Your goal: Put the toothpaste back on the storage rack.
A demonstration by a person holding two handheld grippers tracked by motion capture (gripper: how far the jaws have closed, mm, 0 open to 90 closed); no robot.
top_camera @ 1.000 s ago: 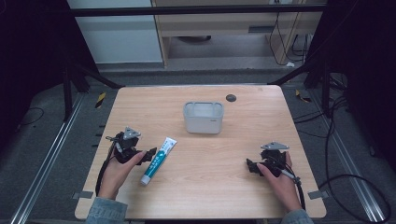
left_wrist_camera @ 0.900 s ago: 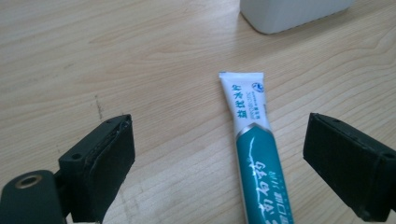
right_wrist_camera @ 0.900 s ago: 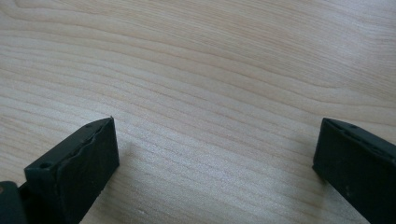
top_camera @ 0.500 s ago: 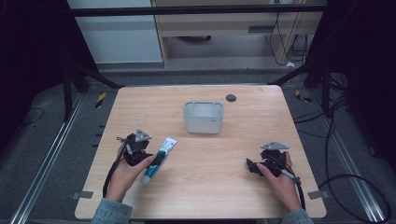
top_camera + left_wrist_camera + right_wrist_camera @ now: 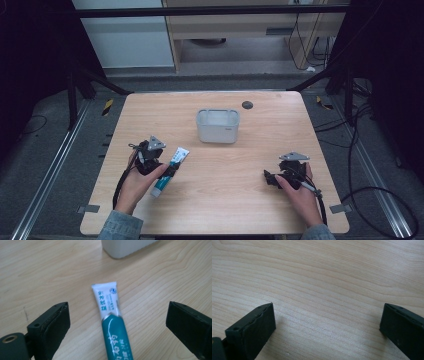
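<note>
Left tool (image 5: pixel 117 322) spread wide w/ toothpaste tube (image 5: pixel 111 322) btwn jaws, untouched; right tool (image 5: pixel 327 325) spread over table (image 5: pixel 324 277).

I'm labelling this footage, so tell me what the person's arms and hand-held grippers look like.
Each hand-held gripper, left and right, is black, has two blocky rectangular jaws, a grey three-cornered plate on top and a black cable trailing back toward the person. The sleeves are grey-blue, ending at the wrists.

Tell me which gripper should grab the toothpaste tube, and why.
Left. The left gripper has its jaws open on either side of the teal and white toothpaste tube. The right gripper is open over bare wooden table, well away from the tube.
</note>
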